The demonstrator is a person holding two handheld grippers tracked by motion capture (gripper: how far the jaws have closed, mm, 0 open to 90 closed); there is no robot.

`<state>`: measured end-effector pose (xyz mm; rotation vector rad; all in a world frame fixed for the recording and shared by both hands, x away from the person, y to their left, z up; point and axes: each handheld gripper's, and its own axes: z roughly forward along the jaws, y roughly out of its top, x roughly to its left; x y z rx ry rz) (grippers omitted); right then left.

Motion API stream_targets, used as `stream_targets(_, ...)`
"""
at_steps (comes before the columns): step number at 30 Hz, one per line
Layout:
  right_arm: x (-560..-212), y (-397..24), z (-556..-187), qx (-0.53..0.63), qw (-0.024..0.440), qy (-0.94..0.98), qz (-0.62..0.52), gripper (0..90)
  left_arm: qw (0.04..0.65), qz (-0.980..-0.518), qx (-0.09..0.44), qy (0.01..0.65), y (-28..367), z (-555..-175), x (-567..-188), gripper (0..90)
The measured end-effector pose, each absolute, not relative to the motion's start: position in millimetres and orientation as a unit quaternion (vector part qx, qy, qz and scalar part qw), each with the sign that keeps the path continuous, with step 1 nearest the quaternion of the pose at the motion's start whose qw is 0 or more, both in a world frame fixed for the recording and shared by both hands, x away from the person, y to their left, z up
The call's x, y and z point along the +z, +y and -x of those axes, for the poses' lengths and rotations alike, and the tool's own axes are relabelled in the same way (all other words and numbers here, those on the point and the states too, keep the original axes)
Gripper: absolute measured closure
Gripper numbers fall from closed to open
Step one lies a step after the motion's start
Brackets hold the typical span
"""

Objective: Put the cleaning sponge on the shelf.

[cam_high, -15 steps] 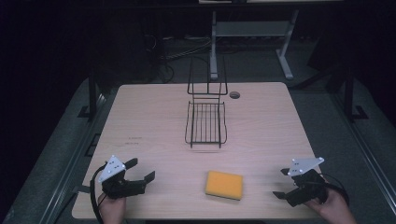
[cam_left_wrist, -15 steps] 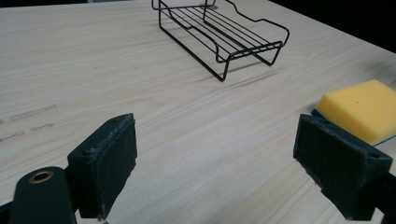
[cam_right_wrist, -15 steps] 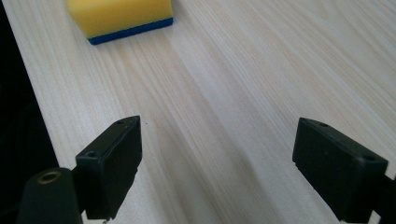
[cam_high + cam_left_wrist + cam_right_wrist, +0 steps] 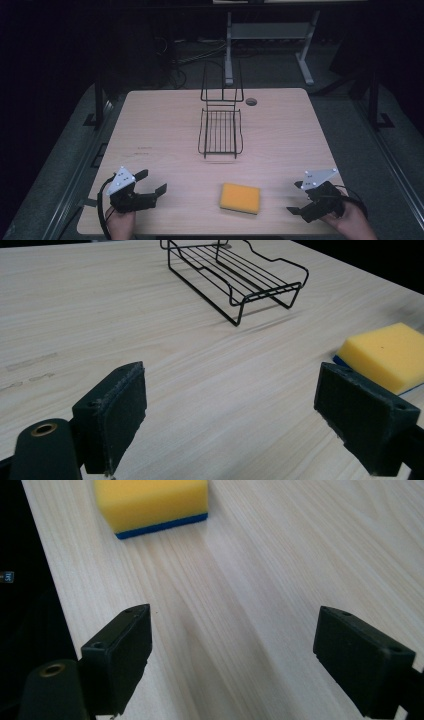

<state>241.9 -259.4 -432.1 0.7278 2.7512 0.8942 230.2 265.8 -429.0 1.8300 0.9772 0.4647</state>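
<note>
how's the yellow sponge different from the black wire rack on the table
The yellow sponge with a blue underside is a solid, soft-looking block; the black wire rack is an open frame of thin bars. The sponge lies flat near the table's front edge between the two open grippers; the rack sits farther back at mid-table, with a tall wire back rising at its far end. Both rest on the pale wooden table, untouched.

A yellow sponge (image 4: 240, 198) with a thin blue layer underneath lies flat on the tabletop (image 4: 160, 130), close to the near edge and a little right of its middle. It is a rectangular block, turned slightly askew to that edge, with nothing touching it.
</note>
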Motion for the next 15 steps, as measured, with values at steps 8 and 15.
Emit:
stream_targets(8,-430,-248,-242,0.294,0.075,0.924,-0.233,15.5,0.487,-0.75,0.194,0.403,268,-230,-429,12.8)
stream_targets(15,-428,-239,-242,0.292,0.075,0.927,-0.222,15.5,0.49,-0.747,0.196,0.404,268,-229,-429,12.8)
